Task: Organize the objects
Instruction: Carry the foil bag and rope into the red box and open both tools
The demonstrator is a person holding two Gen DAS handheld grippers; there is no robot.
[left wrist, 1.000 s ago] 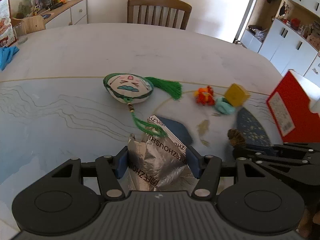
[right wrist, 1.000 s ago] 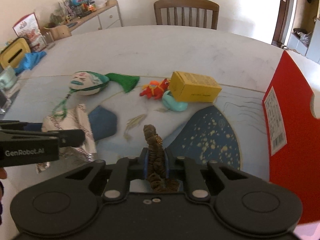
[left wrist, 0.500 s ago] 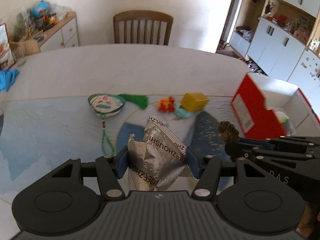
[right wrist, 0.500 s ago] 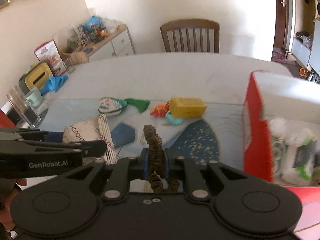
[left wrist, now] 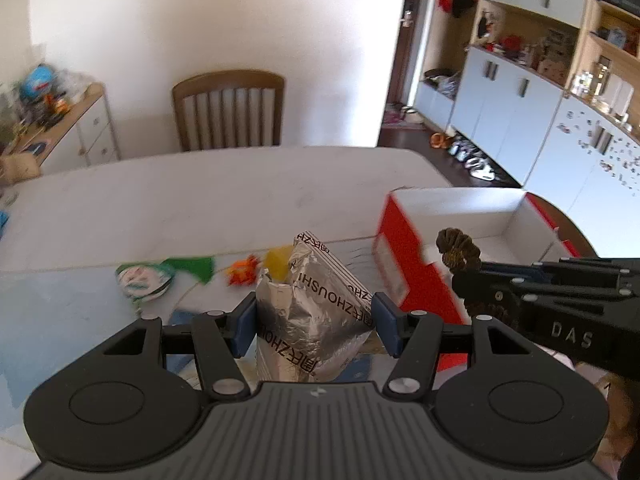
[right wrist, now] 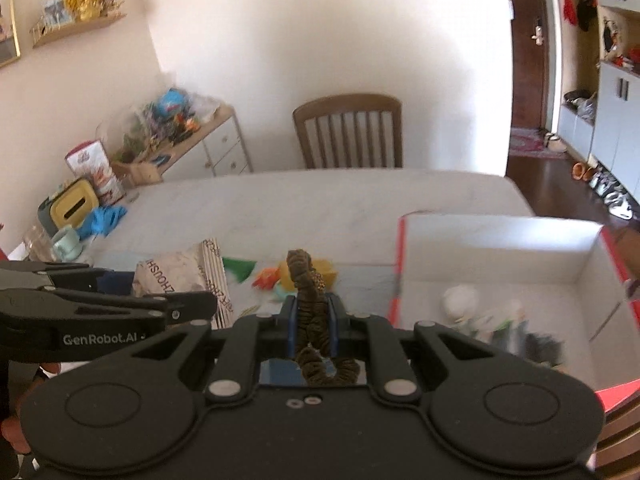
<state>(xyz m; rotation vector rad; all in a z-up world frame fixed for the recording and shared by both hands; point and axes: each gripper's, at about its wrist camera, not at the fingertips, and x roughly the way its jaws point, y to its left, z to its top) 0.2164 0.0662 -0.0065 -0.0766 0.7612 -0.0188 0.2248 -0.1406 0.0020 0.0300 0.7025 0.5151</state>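
White dining table [left wrist: 240, 184], red box [left wrist: 404, 256] at right, left gripper [left wrist: 314, 320] pinching silver foil packet [left wrist: 312, 320] lettered "ZHOUSHI" at lower centre, right gripper [right wrist: 312, 320], marked "DAS", clamped on brown scrunchie [right wrist: 306, 284].

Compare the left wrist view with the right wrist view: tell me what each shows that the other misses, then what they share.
Only the left wrist view shows the left claw gripping the foil packet head on, and the white cupboards.

Only the right wrist view shows the things lying inside the red box, the yellow tissue box, the blue gloves and the wall shelf.

Both show the table, the wooden chair, the box, the packet, and the brown hair tie held in the right claw.
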